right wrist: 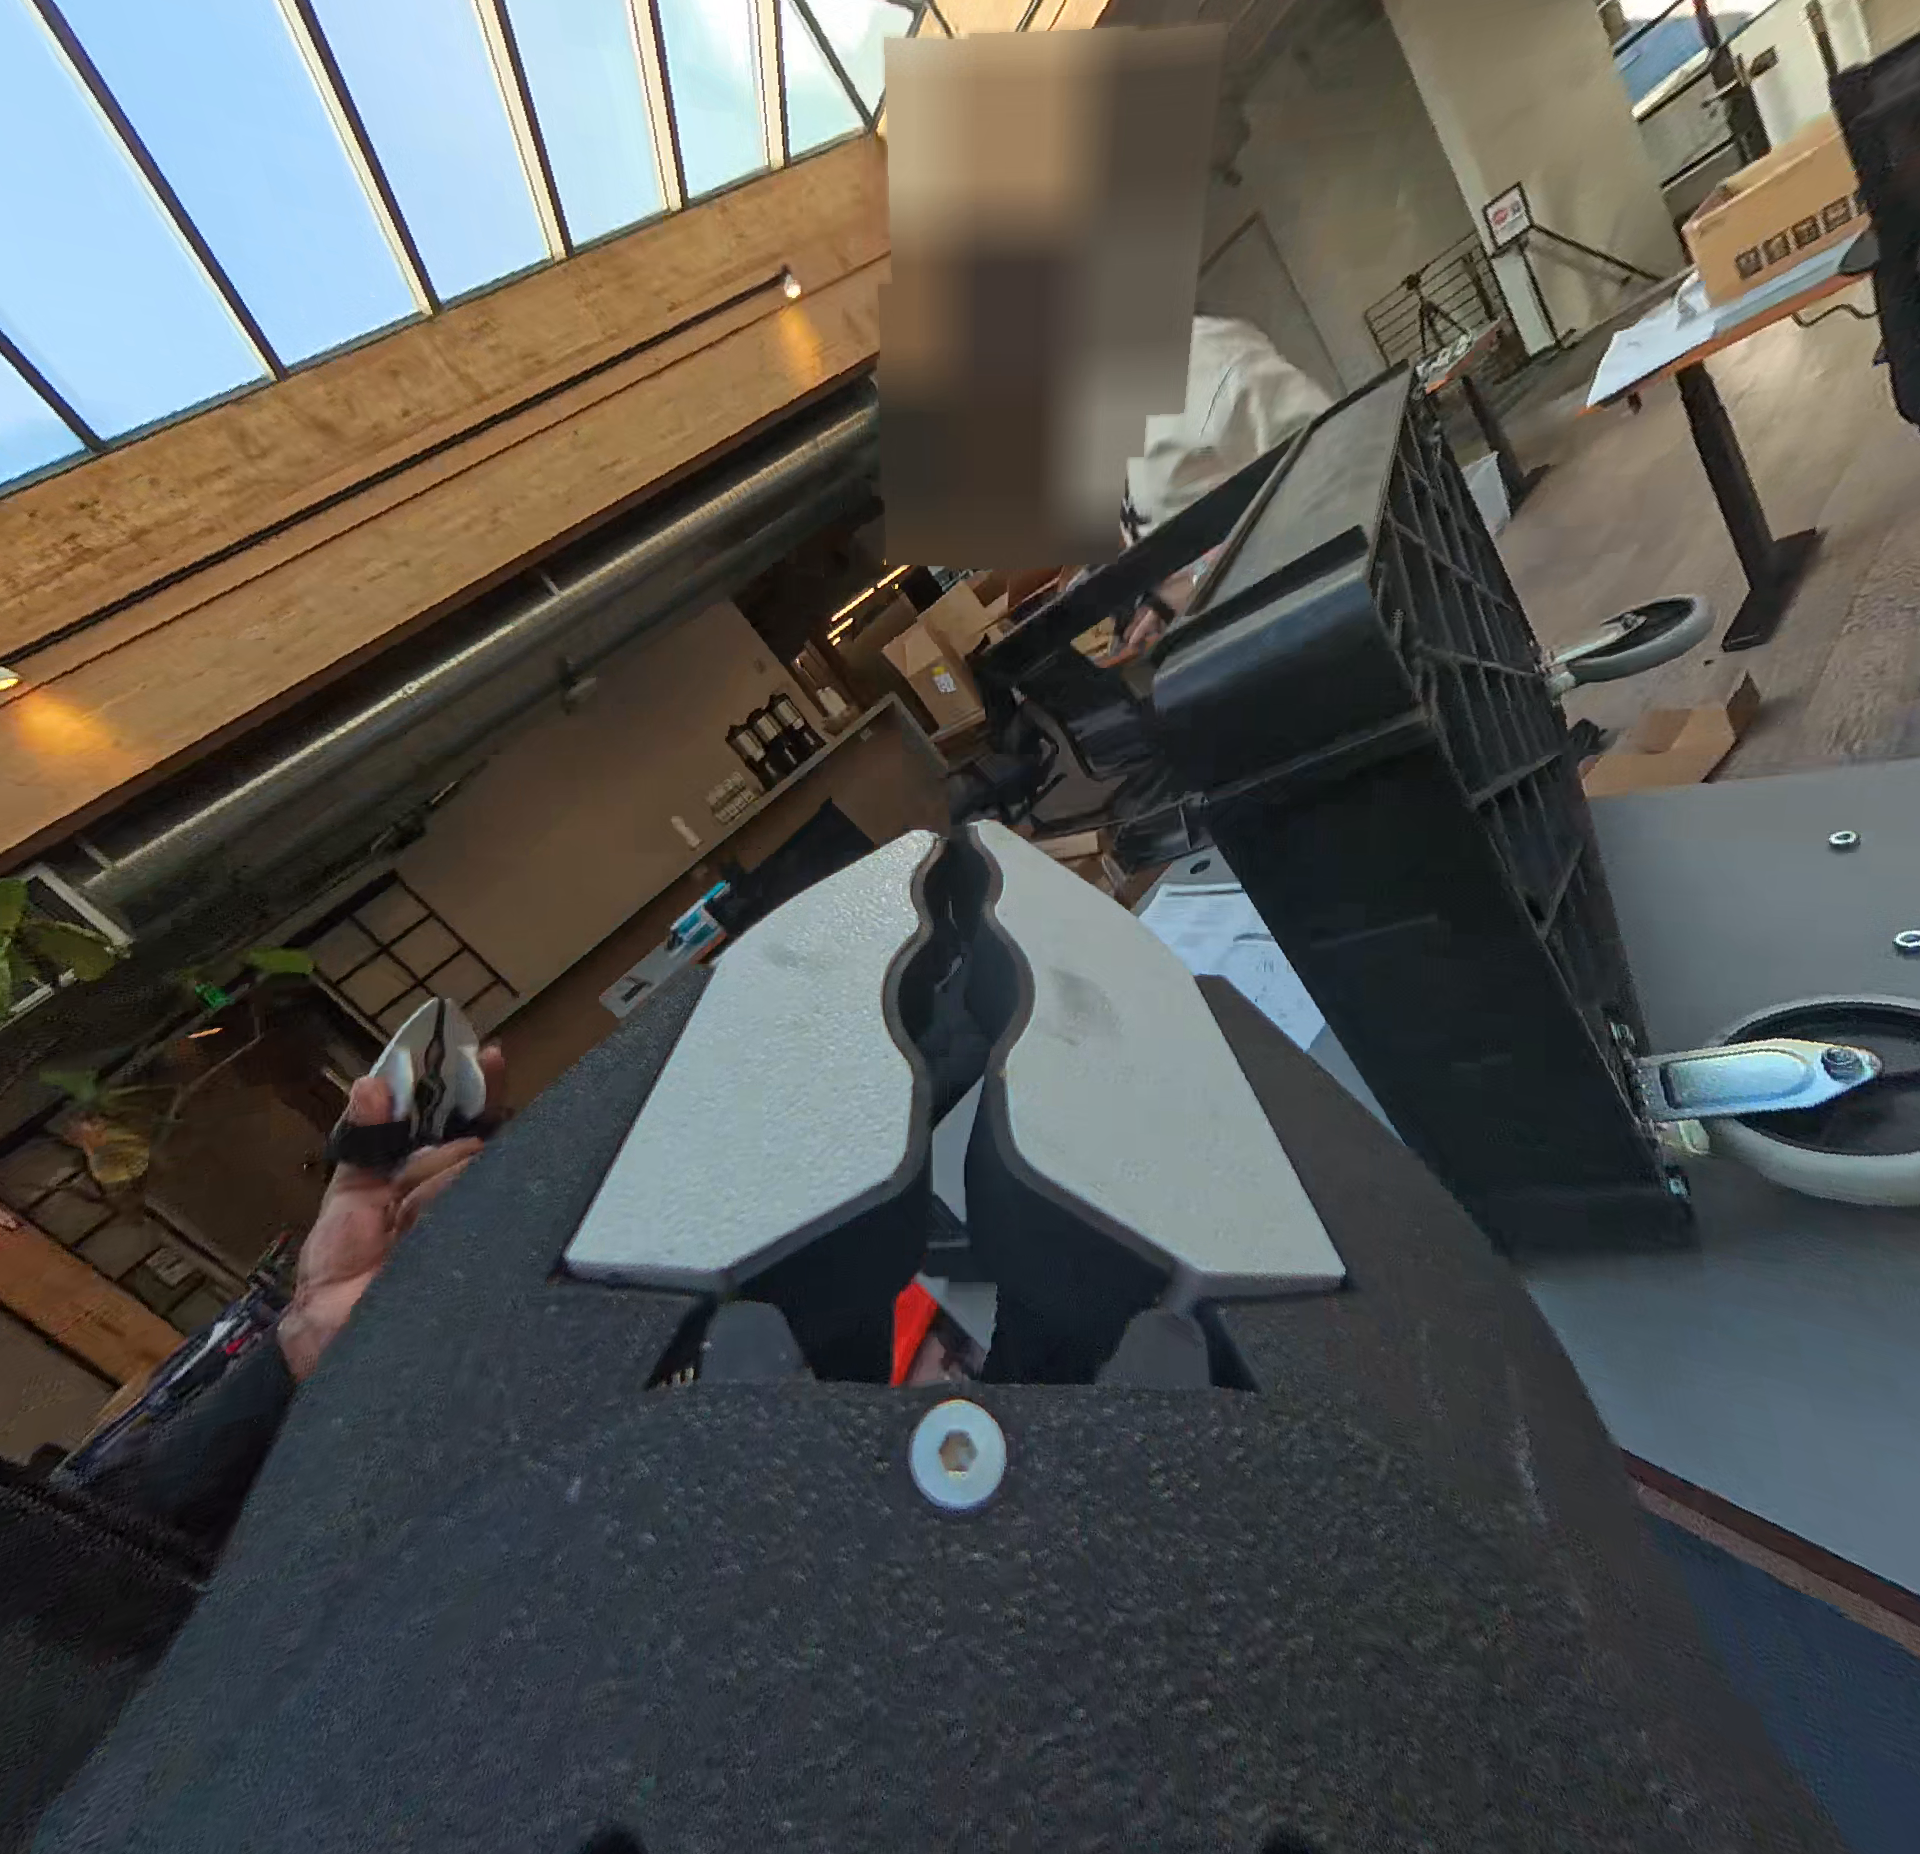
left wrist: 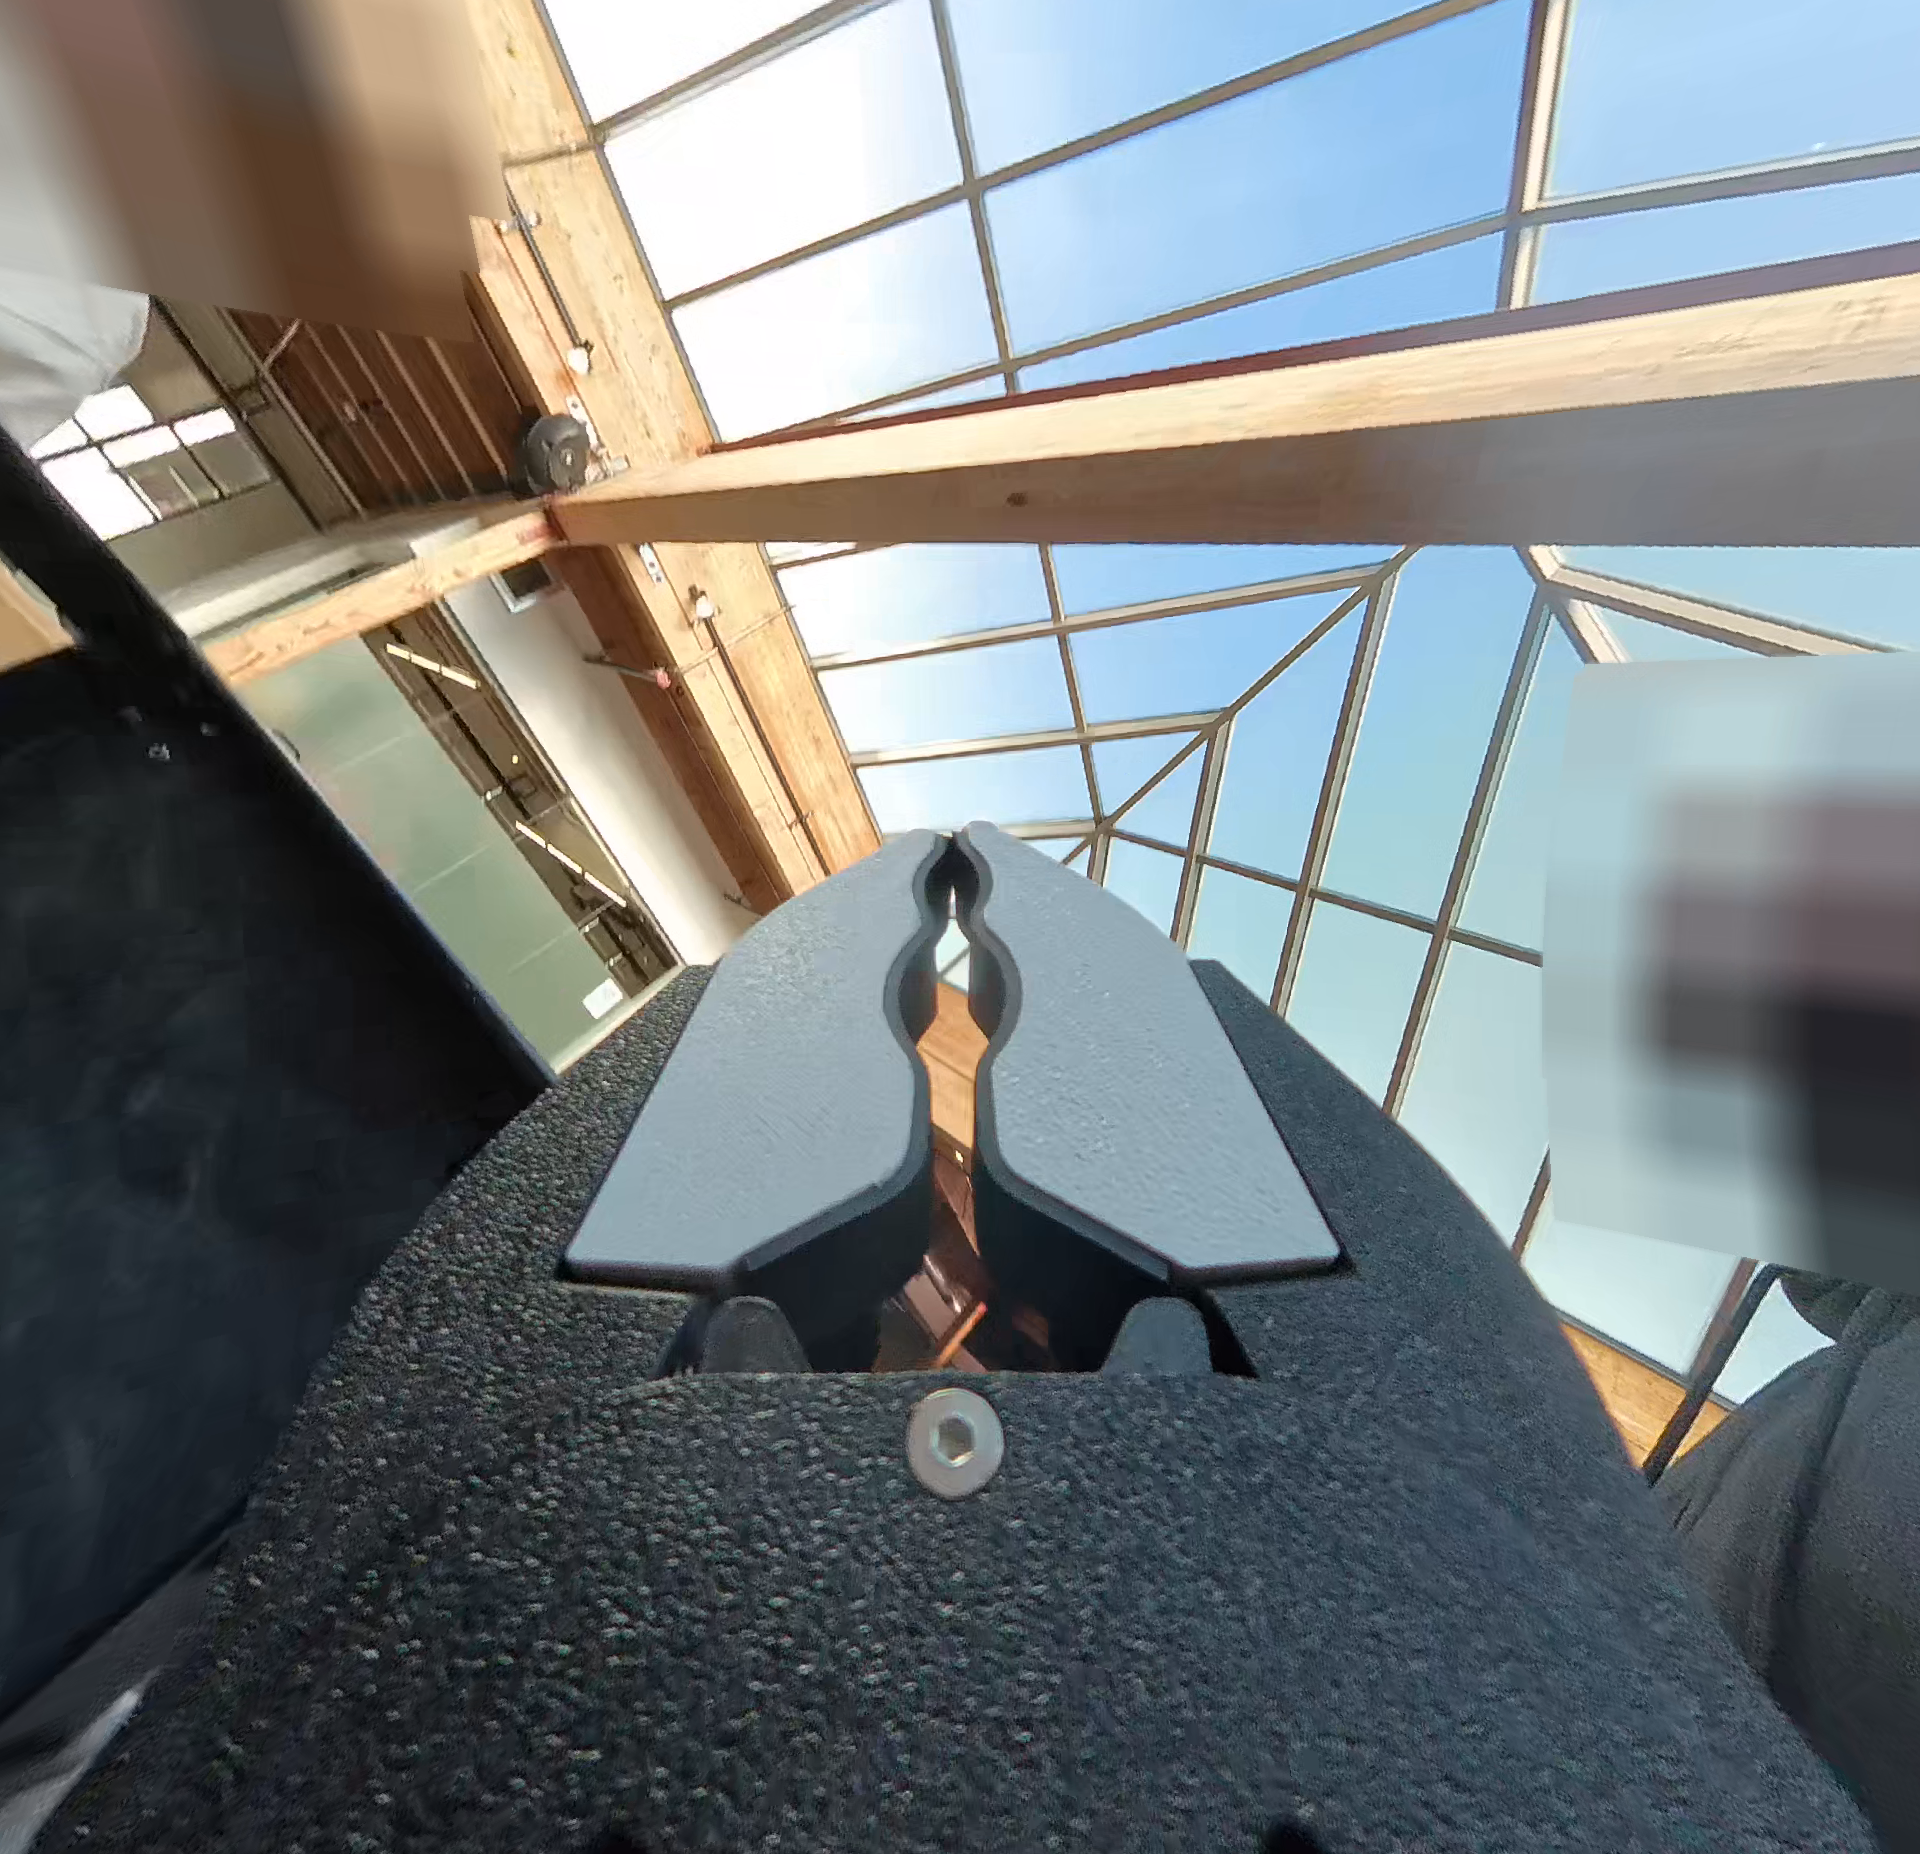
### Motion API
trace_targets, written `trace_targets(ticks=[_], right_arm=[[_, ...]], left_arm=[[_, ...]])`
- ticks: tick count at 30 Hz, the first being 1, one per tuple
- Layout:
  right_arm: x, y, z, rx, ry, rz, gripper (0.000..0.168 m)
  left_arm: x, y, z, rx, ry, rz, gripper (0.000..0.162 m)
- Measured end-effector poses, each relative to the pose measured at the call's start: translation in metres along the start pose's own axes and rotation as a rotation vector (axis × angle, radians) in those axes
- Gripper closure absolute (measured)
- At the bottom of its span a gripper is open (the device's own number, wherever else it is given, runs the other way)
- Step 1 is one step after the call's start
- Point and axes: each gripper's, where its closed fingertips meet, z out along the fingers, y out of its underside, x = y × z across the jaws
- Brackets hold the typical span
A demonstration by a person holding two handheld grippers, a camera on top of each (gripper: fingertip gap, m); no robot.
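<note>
My left gripper (left wrist: 954, 848) points up at a glass skylight (left wrist: 1247, 194); its jaws are shut and hold nothing. A black panel (left wrist: 156, 973) stands close at its left. My right gripper (right wrist: 961, 838) is shut and empty, held in the air. To its right a black plastic cart (right wrist: 1403, 765) lies tipped on its side on a dark grey table (right wrist: 1766, 1337), with a caster wheel (right wrist: 1818, 1108) sticking out near the table top. The left gripper also shows in the right wrist view (right wrist: 434, 1072), held in a hand at lower left, shut.
A second caster (right wrist: 1642, 641) sticks out higher on the cart. Small metal nuts (right wrist: 1844, 840) lie on the table. A person in white (right wrist: 1236, 391) stands behind the cart. A desk (right wrist: 1714, 329) with a cardboard box (right wrist: 1766, 215) stands at the back right. A wooden beam (left wrist: 1247, 454) runs overhead. The tips of one gripper are about 45 centimetres away from the tips of the other. My right gripper is the nearer one to the black plastic cart (right wrist: 1403, 765): about 25 centimetres, against 55 centimetres.
</note>
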Motion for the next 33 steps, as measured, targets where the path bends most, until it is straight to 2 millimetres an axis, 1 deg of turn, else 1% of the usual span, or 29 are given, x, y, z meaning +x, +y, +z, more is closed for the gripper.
trace_targets(ticks=[2,3,4,5,6,7,8,9,10,11,12,13,15,16,17,18,19,20,21,22,24,25,26,27,28,29,31,33], right_arm=[[-0.003,-0.029,-0.018,0.149,0.014,0.035,0.168],[-0.003,-0.037,-0.027,0.189,0.014,0.050,0.168],[-0.003,-0.038,-0.034,0.189,0.024,0.053,0.168],[-0.004,-0.034,-0.037,0.163,0.038,0.046,0.168],[-0.009,-0.026,-0.038,0.128,0.040,0.034,0.168],[-0.018,-0.016,-0.036,0.093,0.032,0.024,0.168],[-0.028,-0.004,-0.033,0.062,0.018,0.024,0.168],[-0.040,0.010,-0.027,0.035,-0.002,0.032,0.168],[-0.054,0.028,-0.021,0.012,-0.025,0.046,0.168],[-0.070,0.048,-0.012,-0.012,-0.052,0.067,0.168],[-0.087,0.073,-0.002,-0.041,-0.082,0.095,0.168],[-0.106,0.099,0.009,-0.071,-0.120,0.135,0.168],[-0.152,0.149,0.029,-0.131,-0.206,0.227,0.168],[-0.175,0.167,0.037,-0.159,-0.247,0.259,0.168],[-0.193,0.177,0.042,-0.177,-0.277,0.267,0.168],[-0.206,0.178,0.043,-0.184,-0.297,0.247,0.168],[-0.211,0.169,0.042,-0.180,-0.306,0.206,0.168],[-0.209,0.152,0.037,-0.161,-0.299,0.158,0.168],[-0.201,0.129,0.029,-0.127,-0.274,0.116,0.168],[-0.186,0.102,0.017,-0.079,-0.236,0.084,0.168],[-0.149,0.049,-0.016,0.034,-0.147,0.056,0.168],[-0.132,0.028,-0.034,0.084,-0.107,0.062,0.168],[-0.121,0.014,-0.050,0.123,-0.078,0.072,0.168],[-0.118,0.008,-0.062,0.141,-0.067,0.070,0.168],[-0.119,0.010,-0.070,0.137,-0.058,0.062,0.168],[-0.123,0.019,-0.072,0.117,-0.053,0.060,0.168],[-0.137,0.049,-0.068,0.073,-0.067,0.090,0.168],[-0.152,0.084,-0.057,0.033,-0.095,0.149,0.168]], left_arm=[[0.020,-0.047,-0.027,0.096,0.004,0.064,0.162],[0.026,-0.071,-0.044,0.129,-0.011,0.091,0.162],[0.032,-0.092,-0.061,0.148,-0.032,0.115,0.162],[0.037,-0.110,-0.077,0.157,-0.055,0.138,0.162],[0.043,-0.123,-0.091,0.163,-0.069,0.160,0.162],[0.050,-0.133,-0.104,0.162,-0.080,0.175,0.162],[0.054,-0.137,-0.114,0.154,-0.090,0.183,0.162],[0.057,-0.136,-0.123,0.144,-0.098,0.183,0.162],[0.058,-0.132,-0.130,0.133,-0.105,0.171,0.162],[0.055,-0.122,-0.136,0.121,-0.115,0.141,0.162],[0.049,-0.108,-0.140,0.102,-0.129,0.091,0.162],[0.043,-0.089,-0.142,0.076,-0.137,0.025,0.162],[0.037,-0.040,-0.139,0.000,-0.133,-0.121,0.162],[0.038,-0.015,-0.135,-0.052,-0.121,-0.180,0.162],[0.043,0.004,-0.130,-0.108,-0.105,-0.219,0.162],[0.051,0.013,-0.125,-0.155,-0.082,-0.230,0.162],[0.060,0.009,-0.121,-0.175,-0.054,-0.209,0.162],[0.071,-0.008,-0.120,-0.161,-0.026,-0.166,0.162],[0.081,-0.035,-0.121,-0.118,-0.006,-0.113,0.162],[0.091,-0.067,-0.126,-0.054,0.008,-0.059,0.162],[0.103,-0.134,-0.149,0.097,0.005,0.035,0.162],[0.105,-0.160,-0.163,0.148,-0.008,0.072,0.162],[0.105,-0.177,-0.175,0.170,-0.032,0.097,0.162],[0.104,-0.185,-0.184,0.170,-0.055,0.105,0.162],[0.103,-0.184,-0.188,0.153,-0.065,0.104,0.162],[0.100,-0.176,-0.189,0.125,-0.073,0.090,0.162],[0.090,-0.145,-0.186,0.062,-0.074,0.022,0.162],[0.078,-0.104,-0.179,0.011,-0.060,-0.086,0.162]])
